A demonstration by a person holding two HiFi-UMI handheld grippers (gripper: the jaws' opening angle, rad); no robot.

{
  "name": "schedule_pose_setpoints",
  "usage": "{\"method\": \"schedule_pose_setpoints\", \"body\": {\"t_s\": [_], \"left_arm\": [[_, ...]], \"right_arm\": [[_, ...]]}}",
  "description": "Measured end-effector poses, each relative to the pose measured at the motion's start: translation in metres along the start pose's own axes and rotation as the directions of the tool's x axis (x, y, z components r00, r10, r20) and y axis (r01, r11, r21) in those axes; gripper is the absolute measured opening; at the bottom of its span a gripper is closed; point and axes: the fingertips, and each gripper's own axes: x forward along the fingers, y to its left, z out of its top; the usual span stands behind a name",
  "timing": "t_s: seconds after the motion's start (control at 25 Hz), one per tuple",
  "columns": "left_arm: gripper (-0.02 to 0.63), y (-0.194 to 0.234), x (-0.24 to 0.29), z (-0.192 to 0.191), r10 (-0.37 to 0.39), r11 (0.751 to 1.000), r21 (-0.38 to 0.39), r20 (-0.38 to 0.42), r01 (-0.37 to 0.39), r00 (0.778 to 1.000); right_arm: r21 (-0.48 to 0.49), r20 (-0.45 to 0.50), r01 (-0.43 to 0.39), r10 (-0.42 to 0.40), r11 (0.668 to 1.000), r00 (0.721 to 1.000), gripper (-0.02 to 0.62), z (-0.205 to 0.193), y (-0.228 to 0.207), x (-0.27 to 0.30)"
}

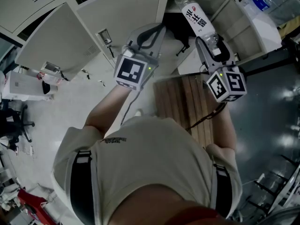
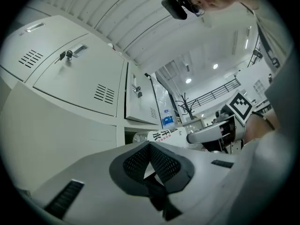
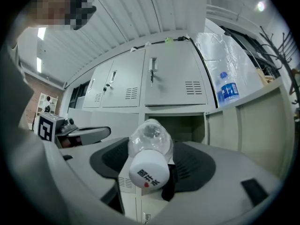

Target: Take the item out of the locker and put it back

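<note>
A clear plastic bottle [image 1: 198,18] with a white printed label lies across the jaws of my right gripper [image 1: 208,40], which is shut on it in front of the open locker compartment [image 1: 180,29]. In the right gripper view the bottle [image 3: 149,146] points toward the camera, pinched between the dark pads, with the open compartment [image 3: 176,128] straight ahead. My left gripper [image 1: 155,31] hovers just left of it, its pads meeting at the tips with nothing held. The left gripper view shows its own jaws [image 2: 150,146], the bottle [image 2: 164,136] and the right gripper [image 2: 208,135] beyond.
Grey lockers fill the wall. One door [image 1: 56,41] swings open at the left, another [image 1: 243,27] at the right of the compartment. A wooden bench [image 1: 187,107] stands below my right arm. Blue-labelled bottles [image 3: 228,92] sit behind plastic wrap to the right.
</note>
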Motion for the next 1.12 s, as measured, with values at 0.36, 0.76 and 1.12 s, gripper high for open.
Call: {"method": "schedule_pose_setpoints", "body": {"t_s": [0.36,0.76,1.12], "left_arm": [[0.012,0.026,0.052,-0.01,0.036,0.999,0.016,0.019,-0.036,0.999],[0.012,0.045,0.097,-0.037,0.045,0.999,0.002,-0.04,-0.045,0.998],[0.012,0.041,0.108,-0.068,0.024,1.0,-0.006,-0.076,-0.024,0.997]], "right_arm": [[-0.06,-0.055,0.05,-0.054,0.997,0.997,0.301,-0.012,-0.047,0.084],[-0.06,-0.135,0.097,-0.104,0.993,0.985,0.301,-0.039,-0.091,0.173],[-0.067,-0.205,0.11,-0.121,0.992,0.971,0.302,-0.08,-0.115,0.221]]}}
